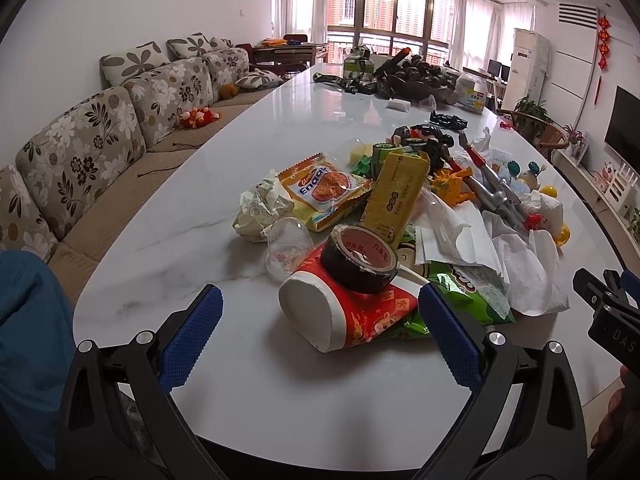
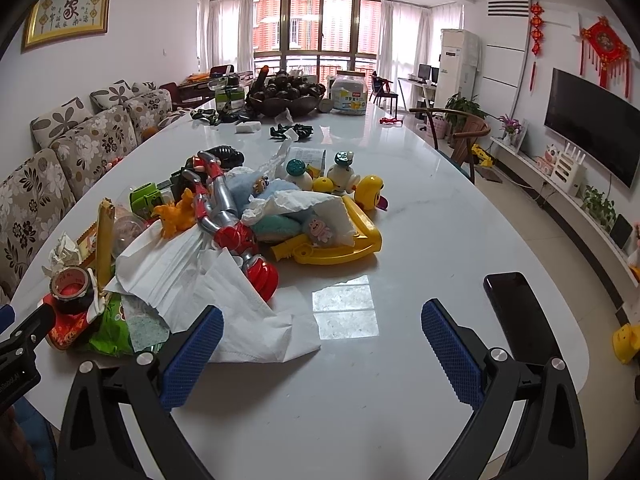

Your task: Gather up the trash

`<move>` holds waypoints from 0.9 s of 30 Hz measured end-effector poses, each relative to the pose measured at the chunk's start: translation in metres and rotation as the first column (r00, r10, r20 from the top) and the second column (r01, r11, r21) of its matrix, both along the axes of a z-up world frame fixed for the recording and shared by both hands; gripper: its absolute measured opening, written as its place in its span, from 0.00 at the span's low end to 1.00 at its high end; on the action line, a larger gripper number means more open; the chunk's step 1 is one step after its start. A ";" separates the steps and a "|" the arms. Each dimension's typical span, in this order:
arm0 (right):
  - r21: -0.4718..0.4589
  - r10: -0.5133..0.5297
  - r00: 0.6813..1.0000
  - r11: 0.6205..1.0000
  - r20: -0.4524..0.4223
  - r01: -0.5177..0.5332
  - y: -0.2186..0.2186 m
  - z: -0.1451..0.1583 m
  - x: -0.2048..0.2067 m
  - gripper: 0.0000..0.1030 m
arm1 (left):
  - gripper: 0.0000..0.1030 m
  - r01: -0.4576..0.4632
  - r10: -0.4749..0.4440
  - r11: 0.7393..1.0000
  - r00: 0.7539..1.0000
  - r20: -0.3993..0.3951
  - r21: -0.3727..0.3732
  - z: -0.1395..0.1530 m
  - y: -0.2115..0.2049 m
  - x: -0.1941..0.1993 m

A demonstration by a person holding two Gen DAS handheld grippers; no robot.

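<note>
A pile of trash and toys lies on the white table (image 1: 168, 248). In the left wrist view a red and white paper cup (image 1: 340, 316) lies on its side with a black tape roll (image 1: 360, 260) on it, by a green wrapper (image 1: 460, 292), an orange snack bag (image 1: 324, 192), a yellow packet (image 1: 396, 196), crumpled paper (image 1: 260, 208) and white tissues (image 1: 520, 264). My left gripper (image 1: 320, 320) is open, its fingers either side of the cup. My right gripper (image 2: 320, 344) is open and empty over bare table, next to the tissues (image 2: 224, 300).
Toys sit among the trash: a red and silver figure (image 2: 224, 220), a yellow duck (image 2: 370, 192), a yellow plastic piece (image 2: 340, 248). A black phone (image 2: 520, 312) lies at the right table edge. A dark bowl (image 2: 284, 100) and jar (image 2: 350, 94) stand far back. A sofa (image 1: 100, 140) runs along the left.
</note>
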State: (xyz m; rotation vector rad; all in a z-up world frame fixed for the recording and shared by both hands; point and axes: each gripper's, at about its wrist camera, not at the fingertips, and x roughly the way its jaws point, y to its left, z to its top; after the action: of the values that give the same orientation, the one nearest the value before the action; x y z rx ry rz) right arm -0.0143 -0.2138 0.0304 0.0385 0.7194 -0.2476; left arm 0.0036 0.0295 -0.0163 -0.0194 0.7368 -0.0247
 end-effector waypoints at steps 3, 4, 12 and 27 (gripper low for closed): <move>0.003 0.000 1.000 1.000 0.001 0.000 0.000 0.000 0.000 0.95 | 0.93 0.003 -0.003 1.000 1.000 -0.002 -0.001 -0.001 0.000 0.000; 0.003 -0.001 1.000 1.000 0.000 0.001 0.000 0.000 0.000 0.95 | 0.93 0.003 -0.003 1.000 1.000 -0.002 0.001 -0.001 0.000 0.000; 0.002 0.000 1.000 1.000 0.001 0.000 0.000 -0.001 0.000 0.95 | 0.93 0.001 -0.001 1.000 1.000 -0.003 0.000 -0.002 -0.001 0.000; -0.003 0.012 1.000 1.000 -0.009 -0.012 0.006 -0.006 -0.003 0.95 | 0.93 -0.002 0.002 1.000 1.000 -0.006 -0.004 -0.002 -0.003 0.001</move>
State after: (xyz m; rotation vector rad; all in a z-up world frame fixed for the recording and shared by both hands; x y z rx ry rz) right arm -0.0173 -0.2078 0.0249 0.0307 0.7284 -0.2377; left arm 0.0042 0.0262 -0.0186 -0.0244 0.7432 -0.0246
